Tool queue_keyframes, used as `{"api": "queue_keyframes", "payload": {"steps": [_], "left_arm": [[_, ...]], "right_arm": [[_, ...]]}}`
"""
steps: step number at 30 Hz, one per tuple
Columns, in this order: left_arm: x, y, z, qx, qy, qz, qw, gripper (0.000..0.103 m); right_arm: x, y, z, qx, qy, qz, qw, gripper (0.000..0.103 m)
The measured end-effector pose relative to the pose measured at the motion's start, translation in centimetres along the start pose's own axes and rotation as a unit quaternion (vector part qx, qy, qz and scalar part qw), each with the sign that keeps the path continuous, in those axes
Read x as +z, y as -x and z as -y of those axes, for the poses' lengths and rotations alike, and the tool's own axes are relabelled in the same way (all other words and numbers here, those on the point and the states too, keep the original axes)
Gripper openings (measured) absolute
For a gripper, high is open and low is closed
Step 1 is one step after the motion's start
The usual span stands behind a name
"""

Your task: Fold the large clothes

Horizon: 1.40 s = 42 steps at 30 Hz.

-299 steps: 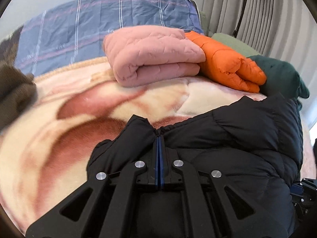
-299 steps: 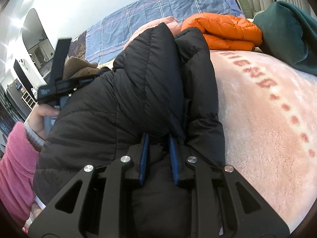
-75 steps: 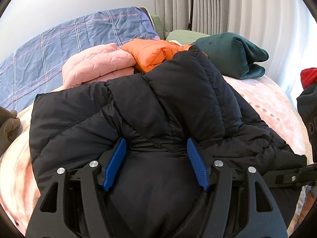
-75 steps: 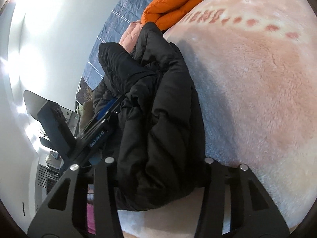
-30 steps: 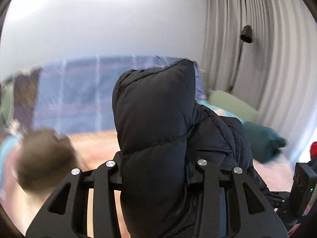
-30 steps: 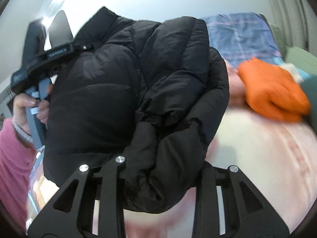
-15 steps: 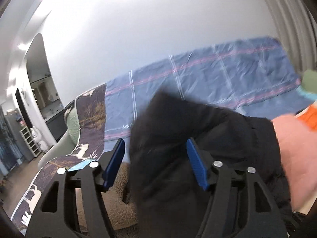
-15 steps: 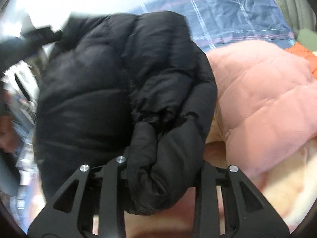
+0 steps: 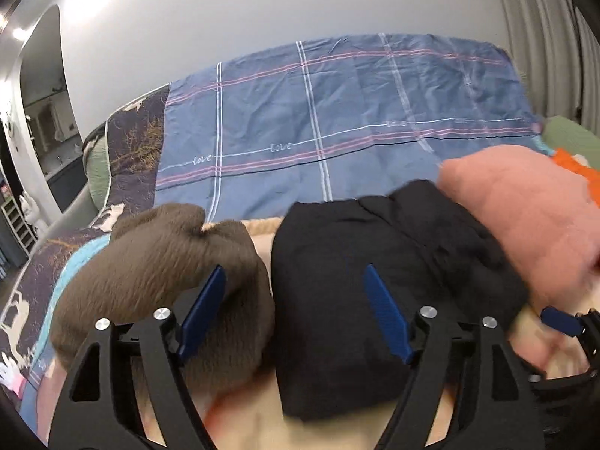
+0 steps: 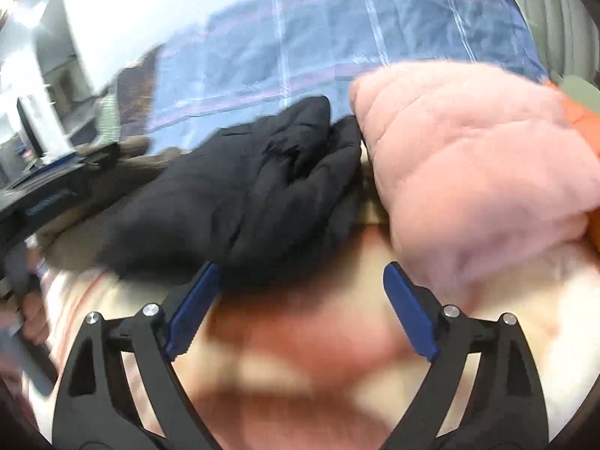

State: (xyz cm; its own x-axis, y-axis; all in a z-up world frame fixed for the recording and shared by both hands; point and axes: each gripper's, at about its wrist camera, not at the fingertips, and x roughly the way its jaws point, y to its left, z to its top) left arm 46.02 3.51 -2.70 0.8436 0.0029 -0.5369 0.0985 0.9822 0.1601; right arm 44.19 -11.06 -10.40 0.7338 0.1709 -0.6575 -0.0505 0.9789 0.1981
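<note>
The bed (image 9: 240,420) fills both views, covered near the cameras by a plush cream and reddish blanket (image 10: 300,341). Across its far side lies a blue plaid sheet (image 9: 337,120), on which the word "love" can be read twice in white script along one stripe; no other writing is legible, and the small label on the dark device at the left edge of the right wrist view is too blurred to read.

On the blanket lies the black puffer jacket (image 9: 360,300), folded into a compact bundle. It lies between a brown fleece garment (image 9: 161,262) on its left and a folded pink quilted jacket (image 10: 468,165) on its right, touching or nearly touching the pink one. A folded orange jacket (image 9: 573,165) peeks out to the right of the pink one.

Judging by this row, the black jacket's fold looks finished and the bundle placed; whether more clothes wait cannot be told.

The left hand-held gripper (image 9: 296,315) has its jaws spread wide, over the near edge of the black bundle and the brown fleece, gripping neither. The right hand-held gripper (image 10: 300,311) is likewise spread apart and empty, just near of the bundle.
</note>
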Motion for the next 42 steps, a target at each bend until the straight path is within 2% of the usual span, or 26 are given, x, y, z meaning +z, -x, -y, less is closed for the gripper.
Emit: {"api": "queue_keyframes", "payload": {"steps": [2,4,8,10,14,18,21,25,35,38,42], "left_arm": [[-1.7,2.8,-0.2,-0.027,0.003,-0.001,0.9996,0.084],[-3.8,5.4,0.0,-0.036,0.002,-0.002,0.9994,0.086],[-7.7,11.3,0.8,-0.071,-0.002,0.007,0.9975,0.09],[-8.9,14.1,1.3,-0.082,0.0,0.017,0.9965,0.091],[-10.8,20.3,2.7,-0.098,0.005,0.047,0.994,0.092],[-12.6,26.0,4.0,-0.075,0.002,0.06,0.9954,0.101],[-13.9,29.9,4.7,-0.06,-0.003,0.052,0.9968,0.102],[-15.5,33.9,5.1,-0.064,0.014,0.041,0.997,0.102],[-18.7,40.9,6.7,-0.048,0.004,0.073,0.9962,0.102],[-19.2,42.5,6.5,-0.037,0.013,0.093,0.9949,0.102],[-19.8,43.4,6.1,-0.032,0.033,0.1,0.9939,0.102]], "right_arm": [[-1.9,3.1,0.8,0.01,0.019,-0.005,1.0,0.091],[-3.7,6.7,1.9,0.011,0.027,-0.002,1.0,0.091],[-6.3,11.7,3.8,0.001,0.013,0.006,1.0,0.093],[-7.2,13.9,4.9,-0.007,0.007,0.002,1.0,0.093],[-9.8,19.1,4.4,-0.026,0.012,0.016,0.999,0.093],[-12.6,24.8,3.2,-0.033,0.032,0.054,0.997,0.097],[-14.1,28.6,2.7,-0.034,0.044,0.092,0.994,0.101],[-16.7,33.5,1.6,-0.05,0.056,0.128,0.989,0.101],[-18.9,40.4,0.1,-0.071,0.057,0.178,0.98,0.101],[-19.2,41.2,-0.3,-0.081,0.048,0.18,0.979,0.101],[-19.7,41.7,-0.2,-0.073,0.03,0.174,0.982,0.101]]}}
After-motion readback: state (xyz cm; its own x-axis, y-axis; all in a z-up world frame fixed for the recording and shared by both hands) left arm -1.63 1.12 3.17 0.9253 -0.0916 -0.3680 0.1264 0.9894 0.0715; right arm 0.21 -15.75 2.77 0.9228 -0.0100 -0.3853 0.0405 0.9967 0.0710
